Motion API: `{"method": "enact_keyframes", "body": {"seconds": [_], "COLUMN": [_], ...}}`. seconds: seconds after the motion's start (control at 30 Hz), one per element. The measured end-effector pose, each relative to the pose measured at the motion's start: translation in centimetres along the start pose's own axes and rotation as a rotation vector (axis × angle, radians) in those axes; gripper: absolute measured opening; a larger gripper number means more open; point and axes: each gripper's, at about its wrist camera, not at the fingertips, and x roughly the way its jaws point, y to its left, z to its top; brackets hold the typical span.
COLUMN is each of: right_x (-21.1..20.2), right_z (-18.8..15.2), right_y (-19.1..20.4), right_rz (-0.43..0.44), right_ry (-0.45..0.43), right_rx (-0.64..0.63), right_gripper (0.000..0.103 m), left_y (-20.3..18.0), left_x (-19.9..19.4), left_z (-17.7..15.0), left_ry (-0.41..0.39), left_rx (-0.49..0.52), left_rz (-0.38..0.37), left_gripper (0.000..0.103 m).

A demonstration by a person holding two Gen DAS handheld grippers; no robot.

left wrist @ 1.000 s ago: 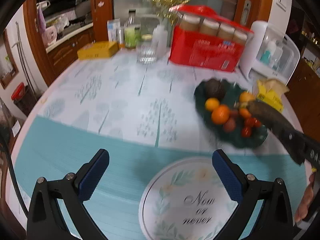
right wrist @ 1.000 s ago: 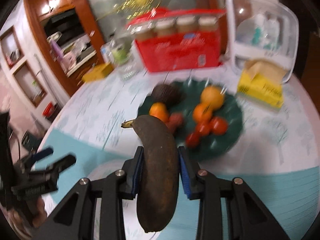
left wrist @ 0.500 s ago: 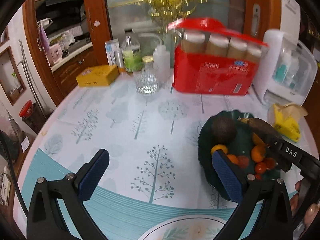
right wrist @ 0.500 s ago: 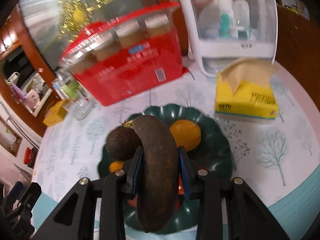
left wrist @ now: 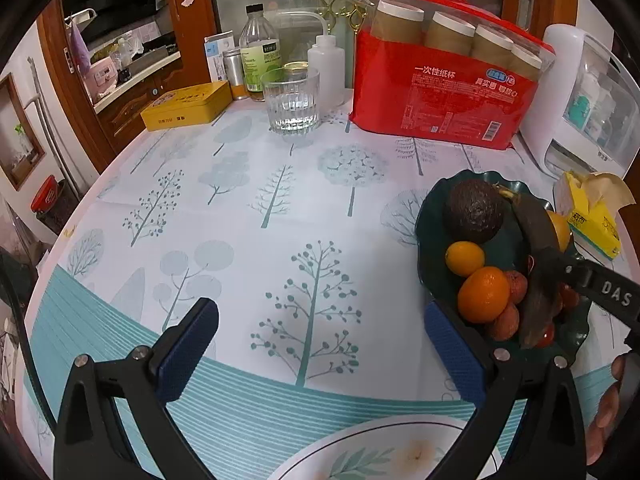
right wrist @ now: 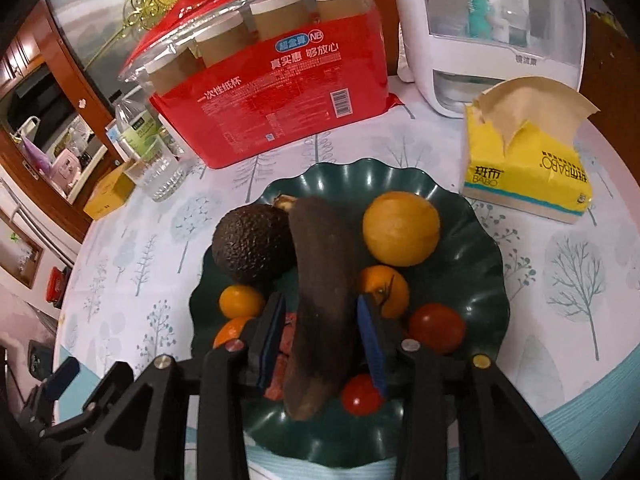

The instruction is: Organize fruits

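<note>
In the right wrist view the dark brown banana (right wrist: 320,292) lies in the green plate (right wrist: 480,256) at the centre of the frame, its long axis running from the bottom centre up and slightly left, stem tip pointing toward the upper left beside the avocado (right wrist: 250,242). The right gripper (right wrist: 320,332) straddles it: its fingers (right wrist: 370,340) have just been opening, and a narrow gap shows on each side of the banana between them. An orange (right wrist: 400,229) sits right of the banana, tomatoes (right wrist: 436,328) lower right. The left gripper (left wrist: 320,344) hangs over the table (left wrist: 240,200) with fingers spread wide and nothing between them, the plate at its right.
</note>
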Motion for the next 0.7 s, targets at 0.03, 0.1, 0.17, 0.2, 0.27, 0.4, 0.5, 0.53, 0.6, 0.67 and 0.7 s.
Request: {"method": "enact_keyframes", "body": {"seconds": [0.03,0.1,0.17,0.2,0.27,0.4,0.5,0.53,0.6,0.67,0.7], "right_x": [-0.2,-0.6,-1.3,-1.5,-2.1,-4.4,-7.0,-7.9,-10.0,-12.1,-13.3], "right_z": [0.0,-0.2,-0.6,-0.8,-1.2,-2.3,-3.6,-4.1,-5.7,-7.4,-8.4], "right_y": [-0.1,-0.1,0.0,0.0,0.1,0.0,-0.1,-0.2,-0.1,0.0,0.0], "right_rz": [0.004,0.003,-0.012,-0.019,-0.03,-0.04,-0.041,-0.041,-0.046,-0.049,-0.044], "right_ry": [-0.002,-0.01,-0.022,-0.023,-0.026,-0.039,-0.061,-0.071,-0.093,-0.104,-0.11], "right_rx": [0.002,-0.004,-0.028,-0.038,-0.055,-0.085,-0.1,-0.106,-0.121,-0.138,-0.148], "right_gripper": [0.038,0.038,0.038,0.038,0.038,0.038,0.038,0.038,0.038,0.038,0.039], "left_y": [0.0,0.1,0.1,0.1,0.1,0.0,0.3,0.4,0.7,1.0,1.1], "left_x": [-0.1,-0.3,-0.8,-1.1,-1.8,-4.1,-6.8,-7.6,-9.5,-11.4,-12.3], "left_z": [-0.1,-0.2,-0.3,-0.3,-0.4,-0.8,-1.7,-2.1,-3.0,-4.2,-4.8], "left_ry": [0.001,0.0,-0.003,-0.003,-0.005,-0.014,-0.03,-0.035,-0.043,-0.053,-0.059], "left_rx": [0.001,0.001,0.003,0.004,0.008,0.021,0.024,0.025,0.029,0.039,0.045], "left_rz": [-0.001,-0.002,-0.008,-0.012,-0.023,-0.045,-0.08,-0.09,-0.108,-0.125,-0.126], "left_gripper": [0.102,0.102,0.102,0.102,0.102,0.102,0.102,0.102,0.102,0.102,0.102]}}
